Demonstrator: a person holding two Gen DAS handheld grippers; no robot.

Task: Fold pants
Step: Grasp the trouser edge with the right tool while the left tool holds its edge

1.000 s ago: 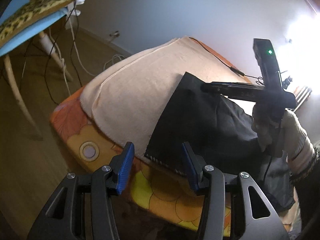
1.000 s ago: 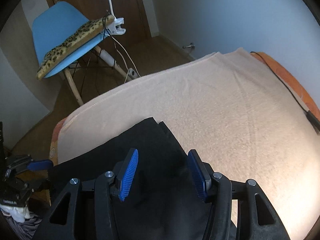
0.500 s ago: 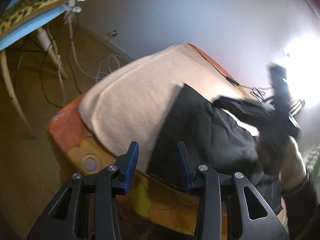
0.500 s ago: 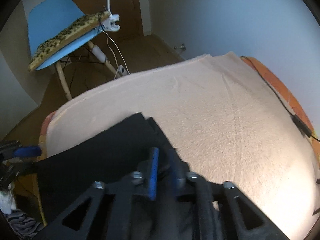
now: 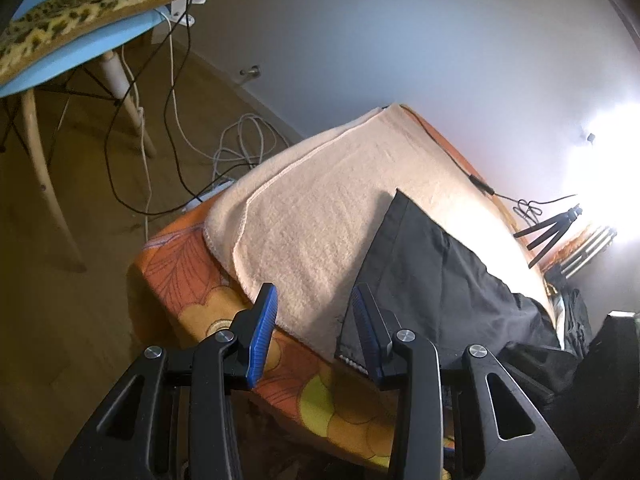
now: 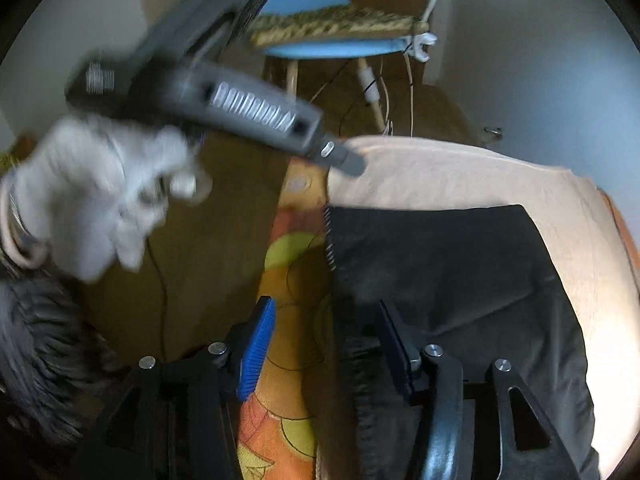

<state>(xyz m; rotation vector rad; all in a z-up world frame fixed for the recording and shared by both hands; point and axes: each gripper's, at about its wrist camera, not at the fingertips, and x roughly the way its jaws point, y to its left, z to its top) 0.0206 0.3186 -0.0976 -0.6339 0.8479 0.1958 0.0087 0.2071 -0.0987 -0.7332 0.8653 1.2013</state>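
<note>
Both grippers (left gripper, right gripper) hover with jaws released over black pants.

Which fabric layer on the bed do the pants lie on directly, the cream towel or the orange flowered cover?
The cream towel. The black pants lie on its surface, while the orange flowered cover sits beneath the towel and shows only at the bed's edge and side.

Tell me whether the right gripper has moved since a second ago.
Yes. The right gripper swung left: the blue chair went from upper left to top centre of its view.
</note>
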